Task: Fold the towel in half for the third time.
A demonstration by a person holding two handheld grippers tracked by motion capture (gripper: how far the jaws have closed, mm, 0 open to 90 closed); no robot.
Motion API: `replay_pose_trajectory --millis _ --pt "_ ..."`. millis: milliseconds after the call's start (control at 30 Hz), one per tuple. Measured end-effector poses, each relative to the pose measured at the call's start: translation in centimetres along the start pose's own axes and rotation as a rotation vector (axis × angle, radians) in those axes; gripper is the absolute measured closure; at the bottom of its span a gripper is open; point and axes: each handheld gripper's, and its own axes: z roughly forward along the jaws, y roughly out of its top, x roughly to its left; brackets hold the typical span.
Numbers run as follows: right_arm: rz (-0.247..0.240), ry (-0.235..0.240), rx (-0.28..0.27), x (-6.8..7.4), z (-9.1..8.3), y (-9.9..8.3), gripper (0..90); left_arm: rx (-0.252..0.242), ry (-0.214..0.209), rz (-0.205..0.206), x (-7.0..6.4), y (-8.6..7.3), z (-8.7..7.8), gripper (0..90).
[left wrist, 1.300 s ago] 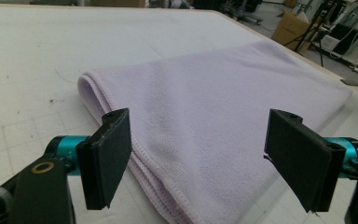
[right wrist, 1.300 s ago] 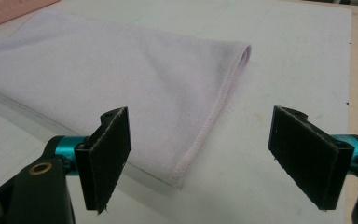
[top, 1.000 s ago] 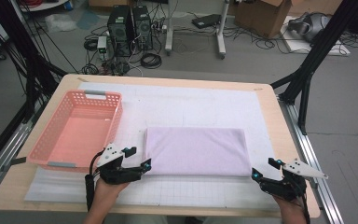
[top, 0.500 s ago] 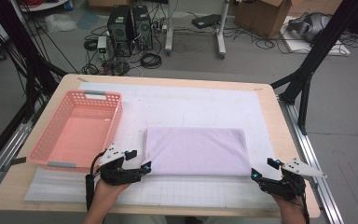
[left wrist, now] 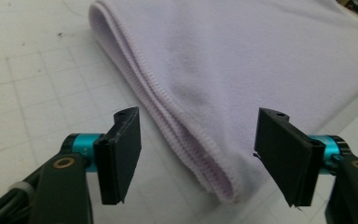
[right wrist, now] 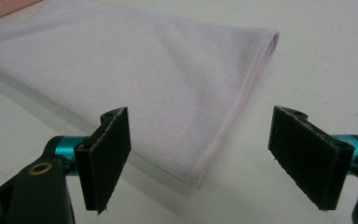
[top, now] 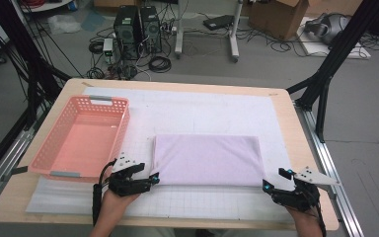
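A folded lilac fleece cloth (top: 207, 159) lies flat on the white gridded mat (top: 197, 113) at the table's middle. My left gripper (top: 152, 178) sits at the cloth's near left corner, open; in the left gripper view that corner (left wrist: 223, 186) lies between the two black jaws (left wrist: 203, 163), untouched. My right gripper (top: 268, 186) is at the near right corner, open as well. In the right gripper view the stitched corner (right wrist: 198, 177) sits between the wide-apart jaws (right wrist: 200, 161), and the cloth (right wrist: 135, 70) stretches away.
A pink plastic basket (top: 81, 136), empty, stands on the mat left of the cloth, just beyond my left hand. The wooden table edge (top: 177, 224) runs close along the near side. Black frame legs and cables stand on the floor behind the table.
Both grippers have crept slightly forward toward the cloth's near corners. The cloth and basket have not moved.
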Motion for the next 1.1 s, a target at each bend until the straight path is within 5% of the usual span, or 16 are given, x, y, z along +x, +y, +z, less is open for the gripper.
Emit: replay_pose_trajectory --millis 433,933,1100 --pt "-0.02 0.032 0.019 0.4 1.5 0.5 19.8 0.05 -0.019 -0.023 -0.2 -0.1 0.9 41.7" --pt "-0.006 0.07 0.016 0.8 3.1 1.3 19.6 0.078 0.022 0.028 -1.5 -0.2 1.6 59.3" --pt "-0.008 0.072 0.001 1.4 3.7 2.3 19.6 0.083 0.009 -0.013 -1.5 -0.2 1.6 69.3"
